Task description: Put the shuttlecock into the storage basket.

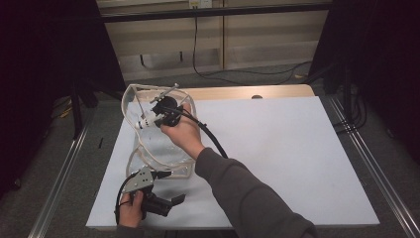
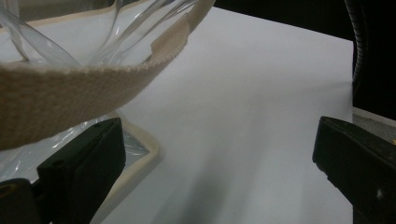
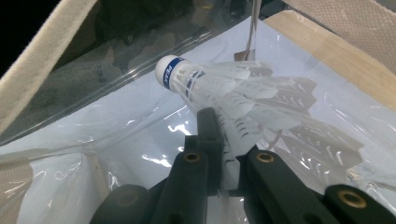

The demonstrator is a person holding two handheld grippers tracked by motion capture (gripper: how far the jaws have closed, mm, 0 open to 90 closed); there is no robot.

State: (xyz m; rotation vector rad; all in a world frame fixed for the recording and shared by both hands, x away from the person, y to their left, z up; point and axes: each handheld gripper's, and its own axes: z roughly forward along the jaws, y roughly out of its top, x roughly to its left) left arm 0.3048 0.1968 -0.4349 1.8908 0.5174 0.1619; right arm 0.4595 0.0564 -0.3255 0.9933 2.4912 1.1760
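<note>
With the right gripper (image 3: 224, 154) clamped on the shuttlecock's (image 3: 233, 93) feathers inside the clear bag (image 1: 158, 148) at 10 o'clock on the table (image 1: 277, 148), lower gently while the open-jawed left gripper (image 1: 171, 203) steadies 1 strap (image 2: 70, 93).

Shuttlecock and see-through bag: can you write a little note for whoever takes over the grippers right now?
Right gripper: fingers shut on the shuttlecock, feather end pinched, cork tip pointing away, held inside the open mouth of the clear bag.
Left gripper: open, holding nothing, low beside the bag's beige strap.
Done: shuttlecock picked up and brought into the bag.
Left: release it in the bag, pull the gripper out.
</note>
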